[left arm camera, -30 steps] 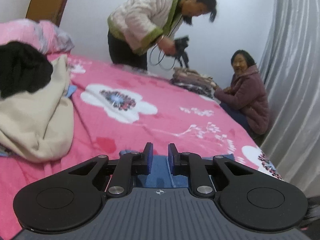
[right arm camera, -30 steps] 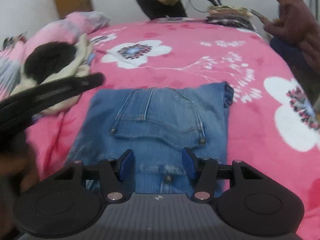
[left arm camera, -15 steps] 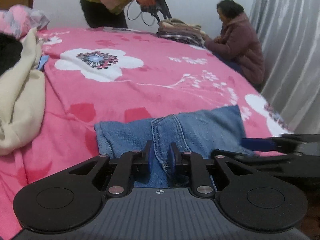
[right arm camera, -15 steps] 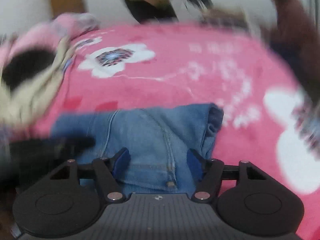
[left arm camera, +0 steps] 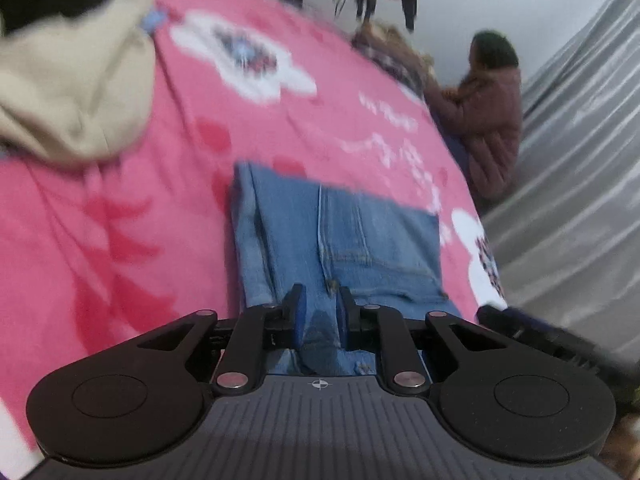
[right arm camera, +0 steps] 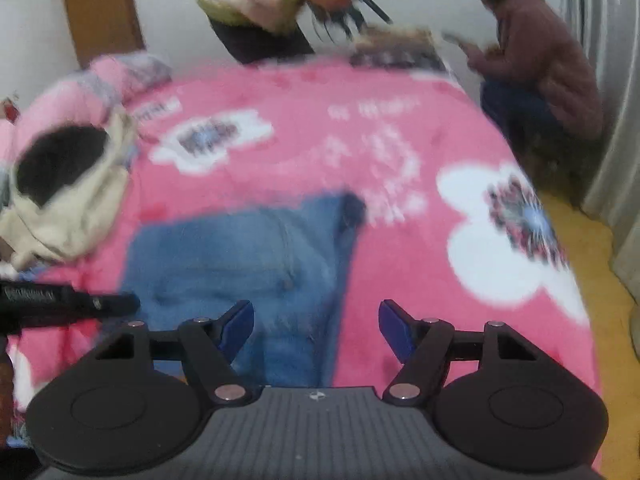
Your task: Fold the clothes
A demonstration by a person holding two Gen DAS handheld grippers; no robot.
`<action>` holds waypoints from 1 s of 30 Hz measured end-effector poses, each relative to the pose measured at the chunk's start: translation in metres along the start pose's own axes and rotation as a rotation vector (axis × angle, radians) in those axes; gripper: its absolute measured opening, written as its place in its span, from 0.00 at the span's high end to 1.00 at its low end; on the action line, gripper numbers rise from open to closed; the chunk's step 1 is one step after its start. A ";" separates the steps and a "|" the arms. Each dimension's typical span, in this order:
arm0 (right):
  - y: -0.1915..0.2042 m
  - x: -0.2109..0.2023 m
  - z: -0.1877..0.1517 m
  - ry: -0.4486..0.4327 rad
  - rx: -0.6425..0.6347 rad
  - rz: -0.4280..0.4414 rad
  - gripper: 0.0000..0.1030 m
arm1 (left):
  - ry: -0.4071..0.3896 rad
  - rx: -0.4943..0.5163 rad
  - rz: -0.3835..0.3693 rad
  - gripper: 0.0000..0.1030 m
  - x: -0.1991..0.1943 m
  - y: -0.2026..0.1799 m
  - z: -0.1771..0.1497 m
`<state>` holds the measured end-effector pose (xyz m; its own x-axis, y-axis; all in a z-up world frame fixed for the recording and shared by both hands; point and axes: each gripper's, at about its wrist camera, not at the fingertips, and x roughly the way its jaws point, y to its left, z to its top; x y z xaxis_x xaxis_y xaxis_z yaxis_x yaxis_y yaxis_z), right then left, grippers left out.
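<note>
- The bed [right arm camera: 400,92] fills most of both wrist views; its pink cover with white flower prints runs from the near edge in front of you to the far wall.
- A grey curtain [left arm camera: 580,152] hangs along the right side of the bed; a strip of yellowish floor [right arm camera: 592,280] shows beside it in the right wrist view.
- Two people are at the far side: one standing [right arm camera: 256,8] in a pale quilted jacket with green trim, holding a dark device with cables, and one seated [right arm camera: 548,60] in a maroon padded jacket at the far right corner. Both are blurred.
- A heap of cream and black clothes [right arm camera: 68,196] lies on your left part of the bed, well apart from the jeans. A pink pillow [right arm camera: 116,76] sits behind it.
- A small stack of folded clothes [right arm camera: 396,46] lies at the far edge of the bed, between the two people.
- The jeans [left arm camera: 340,236] lie folded into a blue rectangle on the cover near its front edge, directly ahead of both grippers, with the seam and pocket stitching up.
- Your left gripper [left arm camera: 319,306] has its jaws nearly together, pinching a fold of the jeans' near edge between the blue pads.
- Your right gripper [right arm camera: 316,320] stands wide apart; its jaws have just been opening. The jeans' right edge lies beneath the gap, and the pads do not press on it.
- The left gripper's black finger shows at the left edge of the right wrist view, over the jeans' left side.
</note>
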<state>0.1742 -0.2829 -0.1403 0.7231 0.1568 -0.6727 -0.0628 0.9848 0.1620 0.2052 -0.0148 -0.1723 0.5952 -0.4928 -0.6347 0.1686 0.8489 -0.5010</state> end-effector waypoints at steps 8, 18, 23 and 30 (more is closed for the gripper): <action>0.029 0.102 0.019 0.151 -0.222 -0.078 0.21 | 0.006 0.376 0.110 0.78 0.069 -0.032 0.000; 0.005 0.111 -0.007 0.067 -0.059 -0.026 0.16 | -0.074 0.365 0.140 0.78 0.079 -0.034 0.000; 0.008 0.082 -0.013 0.150 0.027 -0.046 0.16 | -0.015 0.291 0.176 0.78 0.066 -0.040 -0.001; -0.008 0.042 -0.036 0.184 0.155 0.005 0.16 | 0.135 0.233 0.196 0.78 0.043 -0.055 -0.008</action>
<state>0.1805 -0.2815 -0.1960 0.5846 0.1865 -0.7896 0.0504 0.9630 0.2648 0.2152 -0.0842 -0.1766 0.5272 -0.3232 -0.7859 0.2454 0.9434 -0.2233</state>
